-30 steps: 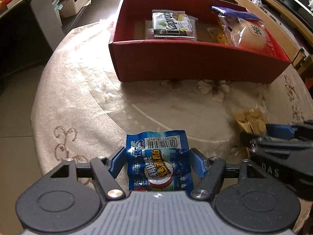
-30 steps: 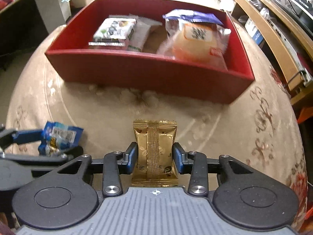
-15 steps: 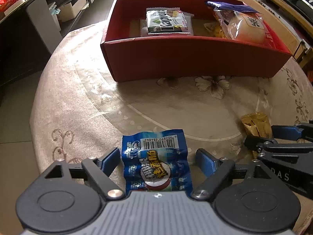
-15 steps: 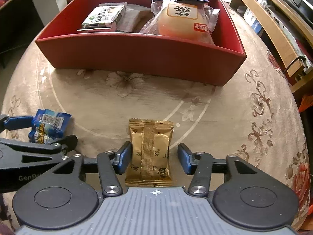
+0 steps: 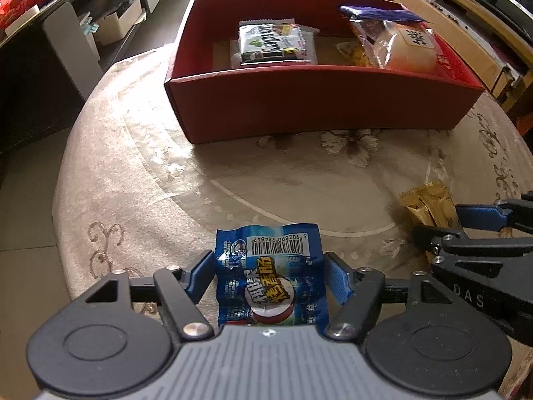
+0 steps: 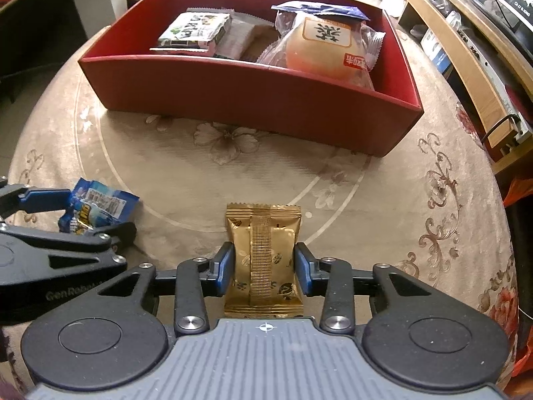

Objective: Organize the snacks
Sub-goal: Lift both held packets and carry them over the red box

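My left gripper (image 5: 268, 275) is shut on a blue snack packet (image 5: 269, 276) with a barcode, just over the table. My right gripper (image 6: 265, 266) is shut on a gold snack packet (image 6: 263, 260). Each packet also shows in the other view: the gold one (image 5: 429, 205) to the right, the blue one (image 6: 96, 206) to the left. A red open box (image 5: 319, 106) stands further back; it also shows in the right wrist view (image 6: 233, 96). It holds a green-and-white packet (image 5: 271, 45) and a bagged round bun (image 6: 328, 46).
The round table has a beige floral cloth (image 6: 416, 200). Its edge drops off to the left (image 5: 63, 180) and right. A wooden shelf unit (image 6: 466, 56) stands to the right, dark furniture and boxes (image 5: 113, 23) to the left.
Both grippers opened wider half a second ago and have closed again on their packets. Both have pulled back slightly from the red box and now sit lower.
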`<state>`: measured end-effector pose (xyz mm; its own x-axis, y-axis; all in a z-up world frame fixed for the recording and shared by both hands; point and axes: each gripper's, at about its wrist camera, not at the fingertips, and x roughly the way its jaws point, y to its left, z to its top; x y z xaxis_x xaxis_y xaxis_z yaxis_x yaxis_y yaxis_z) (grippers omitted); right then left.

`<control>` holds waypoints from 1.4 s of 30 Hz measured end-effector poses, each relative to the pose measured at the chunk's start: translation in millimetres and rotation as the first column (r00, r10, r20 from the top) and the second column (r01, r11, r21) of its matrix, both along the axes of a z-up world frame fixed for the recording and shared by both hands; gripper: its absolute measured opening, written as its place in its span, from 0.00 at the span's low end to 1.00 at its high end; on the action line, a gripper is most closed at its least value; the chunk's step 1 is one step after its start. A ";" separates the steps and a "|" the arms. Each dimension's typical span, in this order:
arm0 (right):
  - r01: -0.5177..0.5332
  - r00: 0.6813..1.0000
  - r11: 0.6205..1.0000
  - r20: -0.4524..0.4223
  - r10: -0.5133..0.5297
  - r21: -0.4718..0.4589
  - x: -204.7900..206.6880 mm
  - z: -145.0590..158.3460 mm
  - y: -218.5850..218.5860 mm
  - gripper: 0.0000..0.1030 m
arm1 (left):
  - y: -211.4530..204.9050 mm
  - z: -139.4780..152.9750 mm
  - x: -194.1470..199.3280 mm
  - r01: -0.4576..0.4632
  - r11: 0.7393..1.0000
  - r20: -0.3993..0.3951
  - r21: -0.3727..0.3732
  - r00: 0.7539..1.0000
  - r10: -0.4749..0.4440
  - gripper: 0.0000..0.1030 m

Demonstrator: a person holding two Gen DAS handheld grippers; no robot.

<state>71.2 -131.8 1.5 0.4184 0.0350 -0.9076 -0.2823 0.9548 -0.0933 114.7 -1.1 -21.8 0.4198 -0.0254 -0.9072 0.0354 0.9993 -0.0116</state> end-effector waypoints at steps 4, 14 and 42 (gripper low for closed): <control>-0.001 1.000 1.000 0.011 0.001 0.005 -1.6 4.2 -0.4 0.45 | -2.8 2.3 -1.6 0.008 1.000 0.006 -0.001 1.000 -0.008 0.67; 0.007 0.999 1.000 0.038 -0.007 0.008 -4.4 10.5 -5.6 0.45 | -9.3 10.0 -2.5 0.025 1.000 0.034 0.011 0.999 -0.025 0.67; 0.044 0.988 0.994 0.142 -0.058 0.096 -1.7 46.0 -24.7 0.45 | -9.8 43.5 3.9 0.015 1.000 0.133 -0.023 0.991 -0.012 0.67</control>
<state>69.5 -156.5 47.5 0.5479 0.0908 -0.8316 -0.2229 0.9740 -0.0406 118.6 -10.9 21.7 0.5357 -0.0524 -0.8428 0.0514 0.9982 -0.0294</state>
